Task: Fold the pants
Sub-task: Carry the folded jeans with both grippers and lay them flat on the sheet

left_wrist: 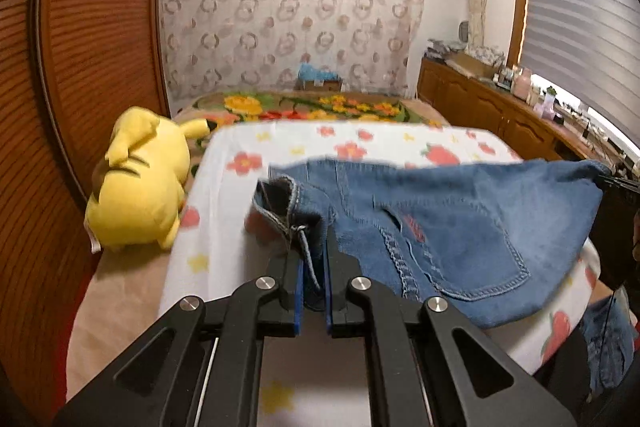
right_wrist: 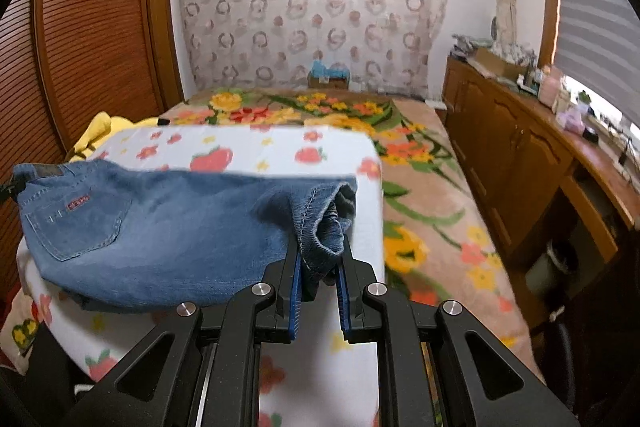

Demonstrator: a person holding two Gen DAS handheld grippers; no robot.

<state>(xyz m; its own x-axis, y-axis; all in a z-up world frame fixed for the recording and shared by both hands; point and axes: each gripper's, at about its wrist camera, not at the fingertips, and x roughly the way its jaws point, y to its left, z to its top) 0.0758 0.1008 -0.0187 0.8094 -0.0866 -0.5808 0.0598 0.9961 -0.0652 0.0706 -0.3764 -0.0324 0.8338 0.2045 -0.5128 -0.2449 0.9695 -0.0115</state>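
Blue denim pants (left_wrist: 452,223) hang stretched between my two grippers above a white blanket with a strawberry and flower print (left_wrist: 224,227). My left gripper (left_wrist: 314,255) is shut on the waistband corner at the left end. My right gripper (right_wrist: 320,259) is shut on the bunched denim at the other end. In the right wrist view the pants (right_wrist: 160,227) spread to the left with a back pocket and a small red label facing up. The lower part of the pants sags onto the blanket (right_wrist: 280,147).
A yellow plush toy (left_wrist: 140,187) lies at the blanket's left edge. A floral rug-like cover (right_wrist: 420,187) spreads beyond and to the right. Wooden cabinets (right_wrist: 520,155) line the right wall. A slatted wooden door (left_wrist: 80,47) stands on the left.
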